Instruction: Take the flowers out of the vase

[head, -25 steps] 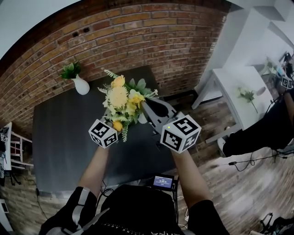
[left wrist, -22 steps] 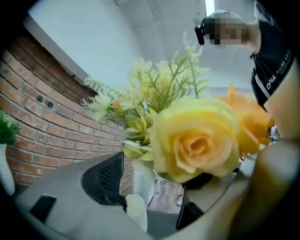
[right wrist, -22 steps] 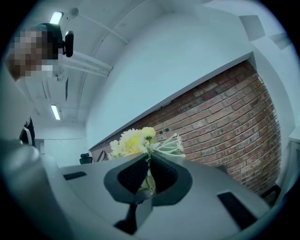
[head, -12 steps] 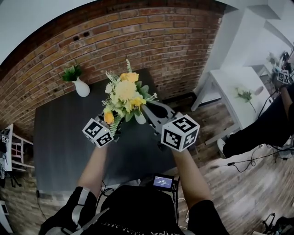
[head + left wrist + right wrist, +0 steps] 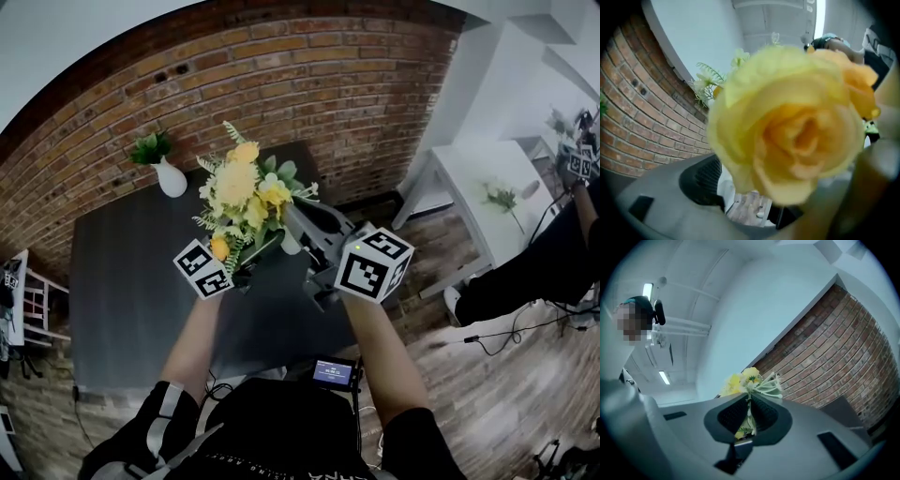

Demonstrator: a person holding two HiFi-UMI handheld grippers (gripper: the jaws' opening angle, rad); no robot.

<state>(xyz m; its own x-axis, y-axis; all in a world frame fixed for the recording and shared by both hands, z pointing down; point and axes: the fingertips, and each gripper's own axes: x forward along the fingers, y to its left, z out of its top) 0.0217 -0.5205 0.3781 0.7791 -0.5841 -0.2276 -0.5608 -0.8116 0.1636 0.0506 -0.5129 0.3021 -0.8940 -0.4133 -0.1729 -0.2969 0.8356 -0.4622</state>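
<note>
A bouquet of yellow and cream flowers is held up over the dark table, between the two grippers. My right gripper comes in from the right, and its jaws are shut on the thin green stems, with the blooms beyond the tips. My left gripper is at the bouquet's lower left. Its jaws have just been opening and stand wide apart. A big yellow rose fills the left gripper view between them, and the dark left pad is clear of it. No vase shows around the stems.
A small white vase with a green plant stands at the table's far left by the brick wall. A white side table with a sprig is at the right, and a seated person's legs are beside it. A small screen sits at my waist.
The bouquet has risen a little and leaned left with both grippers. The left gripper's cube shifted slightly left and up. The right cube has lifted and rolled.
</note>
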